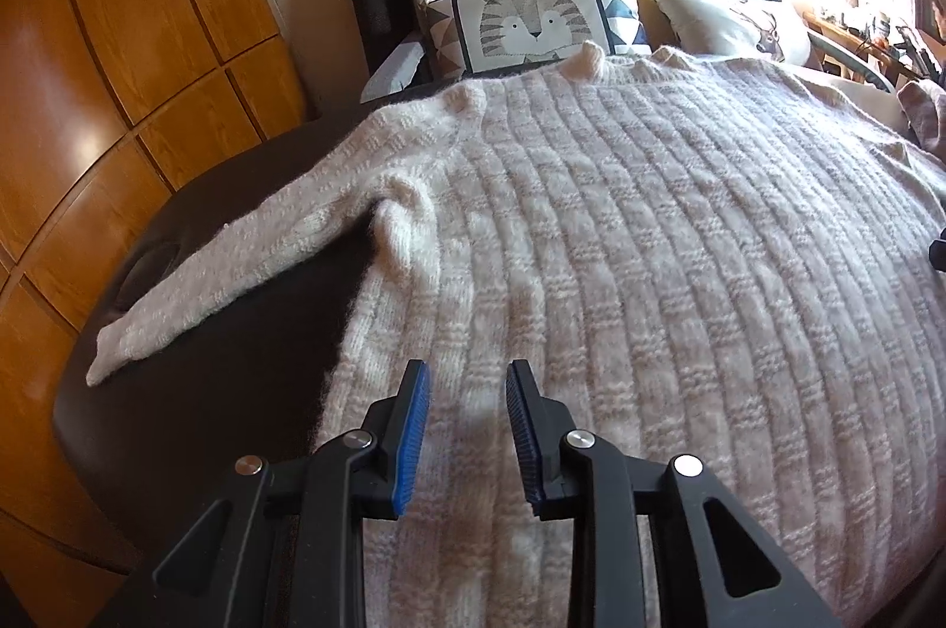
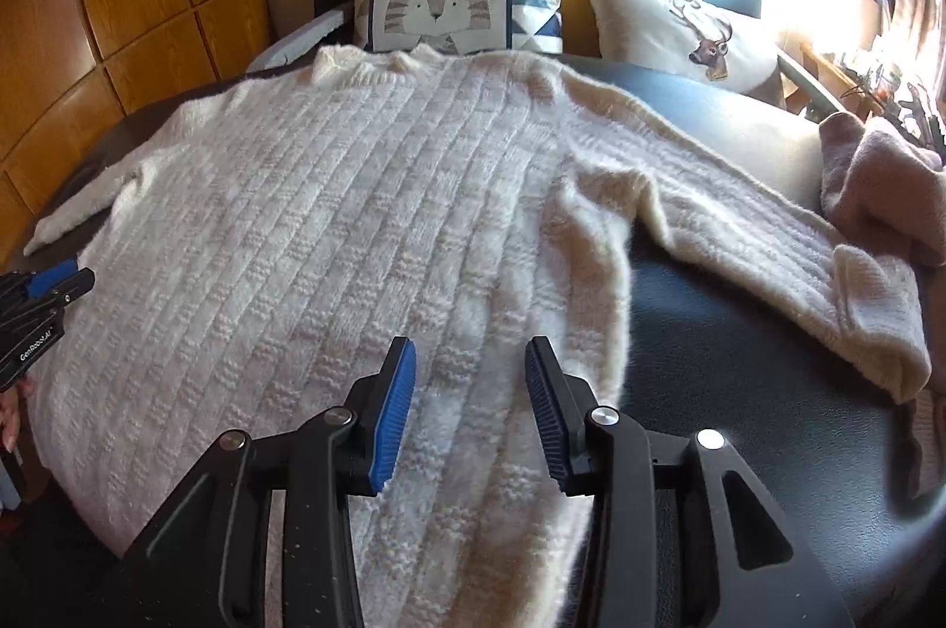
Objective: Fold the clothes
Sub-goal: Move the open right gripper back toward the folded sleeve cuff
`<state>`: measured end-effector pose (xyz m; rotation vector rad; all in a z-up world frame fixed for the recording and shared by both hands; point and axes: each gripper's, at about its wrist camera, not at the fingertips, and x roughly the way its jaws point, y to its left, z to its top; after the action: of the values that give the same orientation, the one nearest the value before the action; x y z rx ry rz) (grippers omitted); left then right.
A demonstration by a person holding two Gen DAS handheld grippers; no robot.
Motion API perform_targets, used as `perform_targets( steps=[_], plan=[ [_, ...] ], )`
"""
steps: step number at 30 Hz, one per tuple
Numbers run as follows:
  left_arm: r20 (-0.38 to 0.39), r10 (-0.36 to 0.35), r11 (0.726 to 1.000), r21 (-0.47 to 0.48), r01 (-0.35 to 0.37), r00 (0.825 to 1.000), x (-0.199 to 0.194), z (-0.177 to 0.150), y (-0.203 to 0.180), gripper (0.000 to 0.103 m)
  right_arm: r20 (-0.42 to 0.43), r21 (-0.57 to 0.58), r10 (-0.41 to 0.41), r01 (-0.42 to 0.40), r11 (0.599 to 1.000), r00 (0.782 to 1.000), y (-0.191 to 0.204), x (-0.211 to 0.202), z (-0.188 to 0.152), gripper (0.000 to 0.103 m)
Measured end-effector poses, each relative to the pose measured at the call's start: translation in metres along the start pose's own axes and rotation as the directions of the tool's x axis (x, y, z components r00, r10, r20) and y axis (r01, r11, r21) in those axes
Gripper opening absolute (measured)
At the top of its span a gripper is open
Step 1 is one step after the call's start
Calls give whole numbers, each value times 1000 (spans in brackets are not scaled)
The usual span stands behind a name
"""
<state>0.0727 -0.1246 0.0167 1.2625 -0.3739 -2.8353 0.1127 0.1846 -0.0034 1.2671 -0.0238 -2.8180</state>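
Observation:
A cream ribbed knit sweater lies spread flat on a dark couch seat, collar toward the cushions. Its one sleeve stretches out to the left, and the other sleeve runs out to the right with its cuff turned over. My left gripper hovers over the lower left part of the body, jaws apart and nothing pinched. My right gripper stands over the lower right part near the side edge, jaws apart too. In the right wrist view the left gripper shows at the left edge.
A pink garment is heaped at the right end of the seat. A tiger cushion and a deer cushion lean on the backrest. Wooden cabinet doors stand close on the left. Bare dark seat lies right of the sweater.

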Motion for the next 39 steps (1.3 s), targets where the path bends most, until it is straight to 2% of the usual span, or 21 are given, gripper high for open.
perform_targets(
  steps=[2, 4, 8, 11, 12, 14, 17, 23, 30, 35, 39],
  plan=[
    [14, -24, 999, 21, 24, 1000, -1, 12, -13, 28, 54, 11, -49, 49, 999, 997, -20, -14, 6, 42],
    [24, -51, 997, 64, 49, 998, -1, 23, -33, 28, 59, 36, -124, 122, 992, 991, -46, -21, 13, 42],
    [23, -102, 982, 164, 97, 994, 5, 38, -81, 28, 8, 79, -261, 260, 962, 965, -94, -23, 21, 46],
    [9, -130, 968, 219, 125, 991, 8, 44, -118, 28, -53, 93, -319, 322, 942, 946, -114, -23, 18, 46],
    [7, -134, 963, 237, 129, 991, 9, 45, -129, 24, -59, 92, -340, 344, 934, 939, -117, -23, 16, 46],
    [35, -97, 959, 271, 84, 995, 7, 47, -145, 24, -65, 89, -373, 378, 922, 925, -121, -25, 11, 46],
    [36, -114, 954, 282, 99, 993, 4, 52, -154, 24, -71, 72, -426, 430, 900, 902, -127, -25, 6, 46],
    [20, -133, 957, 261, 123, 991, 7, 53, -153, 24, -77, 56, -479, 483, 874, 875, -140, -27, 2, 46],
    [24, -115, 961, 254, 105, 993, 7, 51, -156, 24, -73, 24, -531, 534, 845, 844, -154, -27, 0, 46],
    [31, -102, 962, 257, 90, 994, 7, 49, -158, 24, -77, 19, -540, 543, 839, 838, -165, -22, 0, 47],
    [34, -95, 962, 259, 83, 995, 6, 49, -159, 25, -86, 26, -515, 519, 855, 853, -175, -13, 3, 47]
  ],
)
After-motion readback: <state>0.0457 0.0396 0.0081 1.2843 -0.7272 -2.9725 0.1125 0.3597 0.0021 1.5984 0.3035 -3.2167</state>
